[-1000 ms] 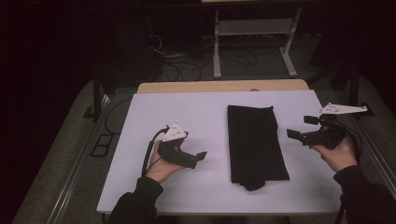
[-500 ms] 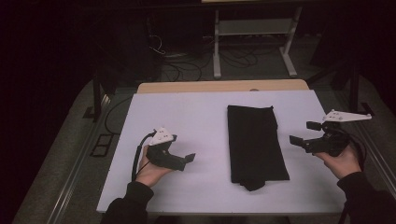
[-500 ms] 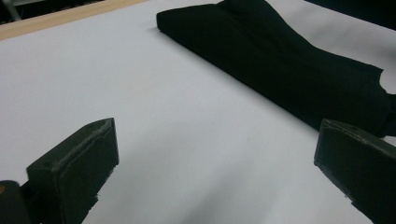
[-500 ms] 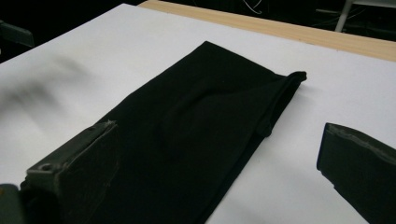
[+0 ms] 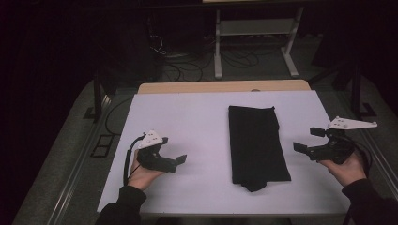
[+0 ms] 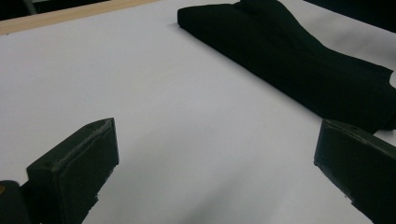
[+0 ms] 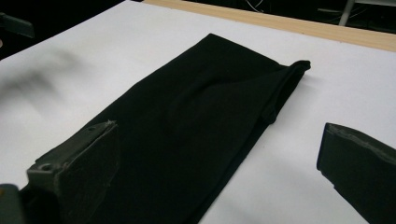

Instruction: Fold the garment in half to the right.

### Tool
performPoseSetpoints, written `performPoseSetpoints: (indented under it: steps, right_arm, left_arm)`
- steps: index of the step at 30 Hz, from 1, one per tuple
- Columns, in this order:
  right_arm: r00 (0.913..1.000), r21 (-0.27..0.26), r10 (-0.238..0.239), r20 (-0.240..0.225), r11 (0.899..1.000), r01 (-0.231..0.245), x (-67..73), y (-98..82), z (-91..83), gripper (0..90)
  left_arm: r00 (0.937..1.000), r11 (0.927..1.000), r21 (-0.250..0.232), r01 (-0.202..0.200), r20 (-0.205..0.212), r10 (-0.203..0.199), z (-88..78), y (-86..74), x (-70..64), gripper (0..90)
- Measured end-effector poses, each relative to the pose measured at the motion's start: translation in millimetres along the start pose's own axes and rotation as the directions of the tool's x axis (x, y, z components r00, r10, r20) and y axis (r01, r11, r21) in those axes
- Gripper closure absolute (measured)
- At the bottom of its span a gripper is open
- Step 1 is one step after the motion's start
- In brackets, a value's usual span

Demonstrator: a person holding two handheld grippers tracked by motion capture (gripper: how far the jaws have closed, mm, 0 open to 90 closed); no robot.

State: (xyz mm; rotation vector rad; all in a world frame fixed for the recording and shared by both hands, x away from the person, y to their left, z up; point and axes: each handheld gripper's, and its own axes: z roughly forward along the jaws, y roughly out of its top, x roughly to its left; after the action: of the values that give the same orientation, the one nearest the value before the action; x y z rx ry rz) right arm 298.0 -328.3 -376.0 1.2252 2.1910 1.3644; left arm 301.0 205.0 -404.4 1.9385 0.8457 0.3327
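Now the folded black cloth (image 5: 257,145) lies right of centre on the table (image 5: 197,117), between the left gripper (image 5: 179,161) and right gripper (image 5: 308,140), both spread wide and holding nothing.

A folded black cloth (image 5: 257,143) lies on the white worktop (image 5: 197,117) between 2 hand-held grippers, left gripper (image 5: 177,161) and right gripper (image 5: 307,139), both spread wide.

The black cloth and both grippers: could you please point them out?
black cloth (image 5: 256,140), high view, middle of the fabric.
left gripper (image 5: 174,160), high view, between its open jaws.
right gripper (image 5: 309,139), high view, between its open jaws.
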Motion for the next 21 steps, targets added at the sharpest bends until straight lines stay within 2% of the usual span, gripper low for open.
performPoseSetpoints:
  steps: [9, 21]
  right_arm:
    - [1.0, -0.003, 0.008, -0.004, 1.0, -0.008, 1.4, -9.4, -3.4, 0.0]
    - [0.9998, -0.002, 0.02, 0.002, 1.0, -0.02, 0.9, -24.8, -5.3, 0.0]
  left_arm:
    - [0.9994, 0.9998, -0.008, 0.018, -0.029, -0.019, -14.4, -9.6, 10.1, 0.0]
    - [0.9966, 0.9976, -0.044, 0.054, -0.061, -0.057, -30.7, -21.5, 21.3, 0.0]
